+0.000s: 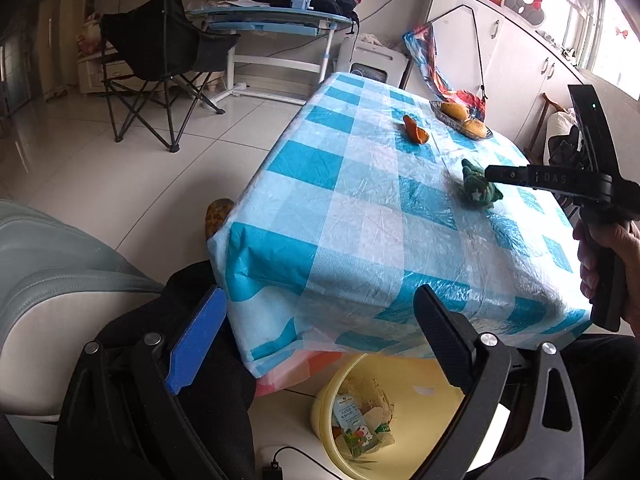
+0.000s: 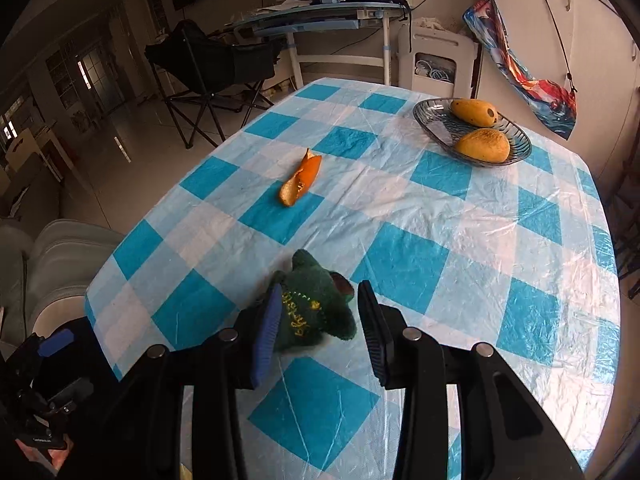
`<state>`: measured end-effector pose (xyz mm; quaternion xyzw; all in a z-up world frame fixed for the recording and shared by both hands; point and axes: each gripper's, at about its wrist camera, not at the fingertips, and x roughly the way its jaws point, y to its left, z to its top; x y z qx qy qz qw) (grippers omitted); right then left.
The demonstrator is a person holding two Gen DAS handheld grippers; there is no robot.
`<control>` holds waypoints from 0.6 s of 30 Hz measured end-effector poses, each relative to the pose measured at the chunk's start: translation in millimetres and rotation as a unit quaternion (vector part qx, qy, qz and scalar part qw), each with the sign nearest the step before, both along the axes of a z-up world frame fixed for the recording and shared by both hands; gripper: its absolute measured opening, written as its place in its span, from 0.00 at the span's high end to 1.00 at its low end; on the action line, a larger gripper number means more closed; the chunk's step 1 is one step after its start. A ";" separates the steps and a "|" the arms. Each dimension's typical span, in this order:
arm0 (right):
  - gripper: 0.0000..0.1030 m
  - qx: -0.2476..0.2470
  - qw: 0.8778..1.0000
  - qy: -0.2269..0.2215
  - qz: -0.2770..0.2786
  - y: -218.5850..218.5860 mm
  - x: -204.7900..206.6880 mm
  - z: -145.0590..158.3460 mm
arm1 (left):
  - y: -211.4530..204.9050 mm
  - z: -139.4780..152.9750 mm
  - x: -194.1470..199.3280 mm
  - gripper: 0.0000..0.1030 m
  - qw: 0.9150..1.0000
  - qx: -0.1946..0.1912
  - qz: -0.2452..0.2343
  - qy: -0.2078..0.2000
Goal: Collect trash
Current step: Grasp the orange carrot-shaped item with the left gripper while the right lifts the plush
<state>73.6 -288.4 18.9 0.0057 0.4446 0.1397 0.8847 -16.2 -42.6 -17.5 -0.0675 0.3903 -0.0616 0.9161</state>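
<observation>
An orange peel (image 2: 301, 179) lies on the blue-checked table (image 2: 420, 240); it also shows in the left wrist view (image 1: 416, 130). A small green plush toy (image 2: 316, 308) lies near the table's front, between the open fingers of my right gripper (image 2: 320, 296), which do not press on it. In the left wrist view the toy (image 1: 478, 192) sits at the right gripper's tip. My left gripper (image 1: 320, 312) is open and empty, held below the table corner above a yellow bin (image 1: 360, 412) that holds a drink carton (image 1: 358, 428).
A glass dish (image 2: 436, 128) with two mangoes (image 2: 482, 145) stands at the table's far right. A grey sofa (image 1: 48, 280) is to the left. A black folding chair (image 1: 160, 64) and a blue desk (image 1: 272, 20) stand beyond the table.
</observation>
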 end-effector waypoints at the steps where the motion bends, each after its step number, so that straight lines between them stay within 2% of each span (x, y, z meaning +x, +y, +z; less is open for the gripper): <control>1: 0.62 -0.002 1.000 0.000 -0.009 -7.3 -5.0 -1.2 | -0.7 7.9 6.2 0.11 1.000 -0.001 -0.002 -0.009; 3: 0.60 0.003 1.000 0.001 -0.031 -21.7 -11.3 -5.7 | -8.0 22.4 26.5 0.11 1.000 -0.001 -0.015 -0.016; 4: 0.53 0.015 0.999 0.004 -0.043 -28.5 -14.4 -9.2 | -13.7 27.9 38.1 0.11 1.000 0.000 -0.025 -0.017; 8: 0.47 0.083 0.993 -0.001 -0.080 -48.3 -25.2 -23.0 | -46.4 45.1 94.2 0.11 0.998 0.005 -0.057 -0.016; 10: 0.43 0.099 0.991 -0.006 -0.085 -48.2 -27.6 -23.7 | -65.3 46.3 125.2 0.11 0.998 0.012 -0.067 -0.009; 12: 0.41 0.116 0.991 -0.010 -0.070 -41.0 -27.3 -20.6 | -83.7 42.5 156.2 0.11 0.997 0.026 -0.075 -0.003; 15: 0.37 0.114 0.992 -0.017 -0.050 -29.0 -26.8 -19.1 | -111.2 34.7 200.6 0.11 0.996 0.027 -0.083 0.017; 18: 0.34 0.096 0.995 -0.017 -0.035 -17.9 -25.9 -21.5 | -130.6 26.4 234.2 0.12 0.997 0.040 -0.060 0.037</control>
